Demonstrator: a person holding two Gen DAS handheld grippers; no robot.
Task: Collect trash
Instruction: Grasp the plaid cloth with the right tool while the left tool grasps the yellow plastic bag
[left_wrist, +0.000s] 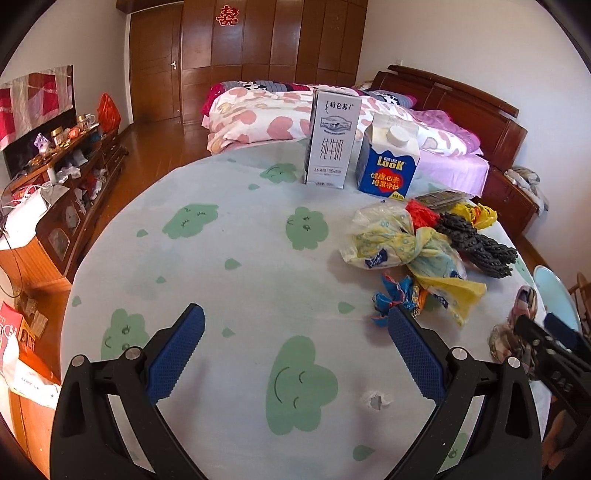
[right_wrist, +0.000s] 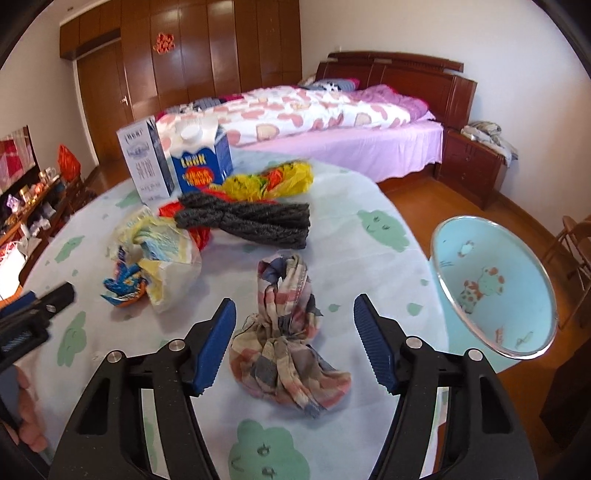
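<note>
Knotted plaid cloth bundle (right_wrist: 286, 354), crumpled

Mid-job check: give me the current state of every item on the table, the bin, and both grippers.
Left gripper: open, empty.
Right gripper: open, straddling the plaid cloth bundle.
Milk carton: upright.
Blue carton: upright, capped.
Grey knit roll: lying flat.
Plastic bags: crumpled, knotted.
Bin: beside the table, no trash visible.

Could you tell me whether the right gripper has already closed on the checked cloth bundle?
No, the right gripper is open around the checked cloth bundle, with gaps beside both fingers.
</note>
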